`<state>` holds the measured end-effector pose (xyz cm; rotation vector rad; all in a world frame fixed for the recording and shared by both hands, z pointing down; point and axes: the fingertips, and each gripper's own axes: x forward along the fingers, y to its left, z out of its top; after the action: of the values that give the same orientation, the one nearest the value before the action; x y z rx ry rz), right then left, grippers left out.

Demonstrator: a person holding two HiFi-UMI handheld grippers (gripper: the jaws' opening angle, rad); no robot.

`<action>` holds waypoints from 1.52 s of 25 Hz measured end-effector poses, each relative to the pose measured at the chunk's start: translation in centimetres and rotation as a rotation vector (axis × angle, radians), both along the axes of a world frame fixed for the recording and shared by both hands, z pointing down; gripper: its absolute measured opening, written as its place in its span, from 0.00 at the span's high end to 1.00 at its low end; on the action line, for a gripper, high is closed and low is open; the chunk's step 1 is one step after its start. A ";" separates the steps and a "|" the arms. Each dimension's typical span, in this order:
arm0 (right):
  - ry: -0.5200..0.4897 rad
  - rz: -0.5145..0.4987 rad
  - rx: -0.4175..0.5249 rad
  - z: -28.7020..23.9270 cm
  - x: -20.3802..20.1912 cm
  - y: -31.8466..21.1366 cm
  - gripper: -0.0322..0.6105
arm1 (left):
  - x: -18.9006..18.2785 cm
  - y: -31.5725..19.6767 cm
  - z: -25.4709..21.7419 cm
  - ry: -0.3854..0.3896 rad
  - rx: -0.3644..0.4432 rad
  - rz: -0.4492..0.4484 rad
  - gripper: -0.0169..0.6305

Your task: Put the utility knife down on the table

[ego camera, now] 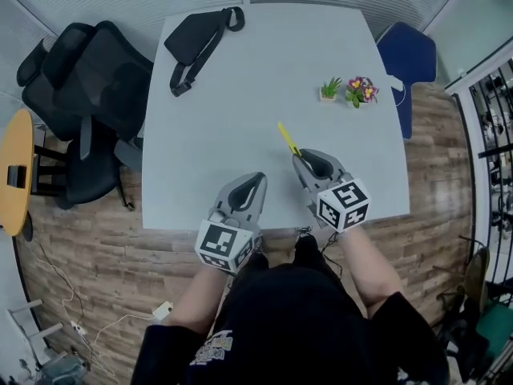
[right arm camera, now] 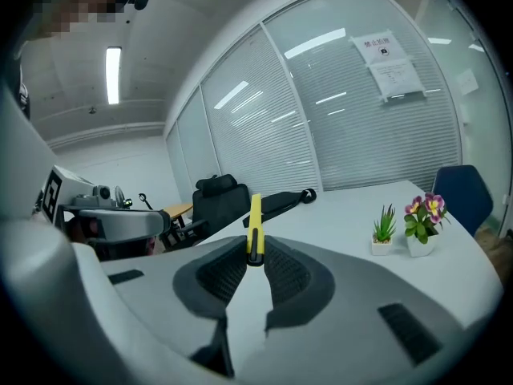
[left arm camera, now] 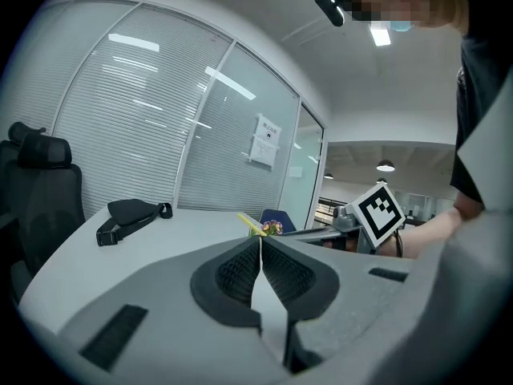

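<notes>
A slim yellow utility knife (ego camera: 287,138) sticks out forward from my right gripper (ego camera: 303,157), whose jaws are shut on its near end; it is held above the pale table (ego camera: 264,87). In the right gripper view the knife (right arm camera: 255,226) stands up between the fingertips of the right gripper (right arm camera: 255,257). My left gripper (ego camera: 253,184) hovers over the table's near edge, jaws shut with nothing between them. In the left gripper view its tips (left arm camera: 261,240) meet, and the knife (left arm camera: 249,224) shows beyond them.
A black sling bag (ego camera: 198,40) lies at the table's far left. Two small potted plants (ego camera: 350,91) stand at the right. Black office chairs (ego camera: 84,95) crowd the left side, a blue chair (ego camera: 410,62) the far right, and a round wooden table (ego camera: 16,171) stands further left.
</notes>
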<state>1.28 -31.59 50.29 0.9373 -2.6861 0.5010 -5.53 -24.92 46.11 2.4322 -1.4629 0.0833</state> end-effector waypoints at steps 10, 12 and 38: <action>0.094 -0.121 -0.118 7.3 -0.6 -1.1 0.84 | 0.7 -0.4 2.7 0.019 -0.065 -0.090 0.96; 0.118 -0.134 -0.143 9.0 -0.8 -0.9 0.84 | 0.7 -0.2 3.2 0.020 -0.075 -0.101 0.96; 0.418 -0.175 -0.311 21.6 -0.1 1.1 0.84 | 0.6 2.8 5.2 -0.002 -0.129 -0.093 0.96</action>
<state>1.16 -30.44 71.92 0.6294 -2.2086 0.5885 -4.97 -22.12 51.29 2.2597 -1.5206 0.1549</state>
